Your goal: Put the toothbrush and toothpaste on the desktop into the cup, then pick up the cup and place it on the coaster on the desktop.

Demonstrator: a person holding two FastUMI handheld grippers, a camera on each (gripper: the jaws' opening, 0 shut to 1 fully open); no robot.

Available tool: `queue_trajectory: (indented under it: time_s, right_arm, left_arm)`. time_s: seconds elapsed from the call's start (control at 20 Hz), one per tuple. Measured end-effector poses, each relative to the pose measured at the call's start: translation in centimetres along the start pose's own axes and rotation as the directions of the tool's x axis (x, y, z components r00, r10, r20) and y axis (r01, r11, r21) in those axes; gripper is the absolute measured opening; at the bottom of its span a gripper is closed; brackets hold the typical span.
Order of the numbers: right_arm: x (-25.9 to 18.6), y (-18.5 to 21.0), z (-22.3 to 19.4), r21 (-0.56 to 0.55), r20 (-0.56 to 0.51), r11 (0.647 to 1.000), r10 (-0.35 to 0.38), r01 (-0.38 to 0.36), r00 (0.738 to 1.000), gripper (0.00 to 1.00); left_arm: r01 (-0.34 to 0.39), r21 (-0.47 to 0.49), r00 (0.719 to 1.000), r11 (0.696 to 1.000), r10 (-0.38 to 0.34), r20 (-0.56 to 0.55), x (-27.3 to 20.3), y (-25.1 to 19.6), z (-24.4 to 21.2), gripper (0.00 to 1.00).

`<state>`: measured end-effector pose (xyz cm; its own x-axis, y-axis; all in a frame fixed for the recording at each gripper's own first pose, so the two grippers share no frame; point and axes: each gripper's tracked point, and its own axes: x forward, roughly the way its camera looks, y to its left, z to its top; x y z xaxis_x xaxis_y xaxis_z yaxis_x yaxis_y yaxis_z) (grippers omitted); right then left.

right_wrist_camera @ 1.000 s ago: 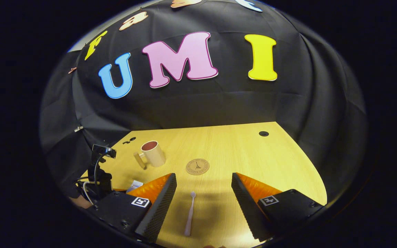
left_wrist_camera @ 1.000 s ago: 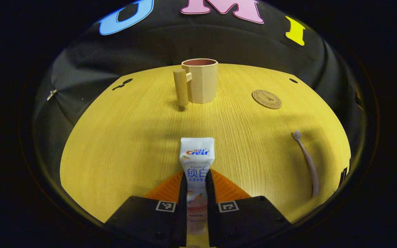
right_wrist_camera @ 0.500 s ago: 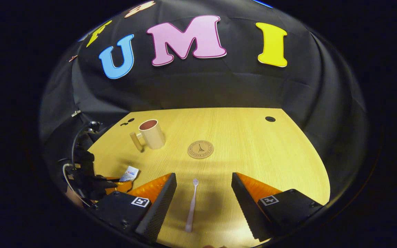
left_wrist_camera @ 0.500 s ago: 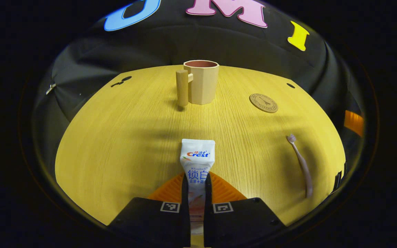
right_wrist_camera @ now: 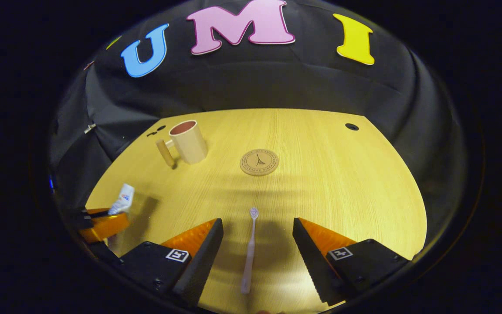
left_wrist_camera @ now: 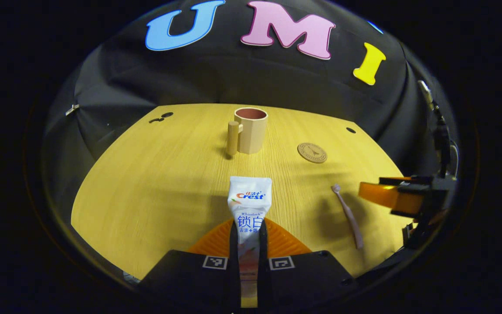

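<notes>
Left claw (left_wrist_camera: 248, 244) clamped on toothpaste (left_wrist_camera: 249, 198); right claw (right_wrist_camera: 257, 244) wide, straddling toothbrush (right_wrist_camera: 249, 253).

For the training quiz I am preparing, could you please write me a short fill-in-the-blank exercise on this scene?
1. The left tongs are shut on the ____.
2. The toothbrush lies flat on the desktop between the open fingers of the ____ tongs.
3. The coaster has ____ standing on it.
4. The cup stands upright, its handle on the side away from the ____.

Missing words: toothpaste; right; nothing; coaster
</notes>
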<state>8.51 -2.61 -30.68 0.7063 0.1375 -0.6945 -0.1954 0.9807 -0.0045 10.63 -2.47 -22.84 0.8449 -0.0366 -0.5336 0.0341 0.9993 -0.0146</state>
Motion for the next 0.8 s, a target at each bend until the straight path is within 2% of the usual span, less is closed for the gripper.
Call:
queue_trajectory:
  time_s: [0.1,0.4,0.6,0.75,0.8]
  right_arm:
    - [0.8,0.5,-1.7,-0.005,-0.058,1.0,0.005,-0.005,0.998,0.99]
    - [2.2,0.4,-5.4,-0.027,-0.178,0.999,-0.034,0.029,0.983,0.99]
    - [2.7,-0.2,-6.0,-0.02,-0.21,0.998,-0.066,0.063,0.976,0.98]
    - [2.4,0.0,-6.2,-0.032,-0.222,0.998,-0.066,0.06,0.973,0.93]
    - [2.5,0.1,-6.4,-0.034,-0.226,0.998,-0.065,0.059,0.972,0.81]
  left_arm:
    - [-0.006,-0.011,1.0,1.0,0.006,0.016,-1.9,-0.1,0.5,0.2]
    - [0.039,-0.019,0.997,0.999,-0.037,0.065,-5.3,-1.9,1.9,0.2]
    - [0.057,-0.044,0.995,0.997,-0.054,0.08,-6.0,-2.2,2.4,0.2]
    - [0.052,-0.048,0.996,0.998,-0.048,0.076,-6.1,-1.7,2.3,0.2]
    - [0.052,-0.048,0.996,0.997,-0.048,0.078,-6.2,-1.6,2.3,0.2]
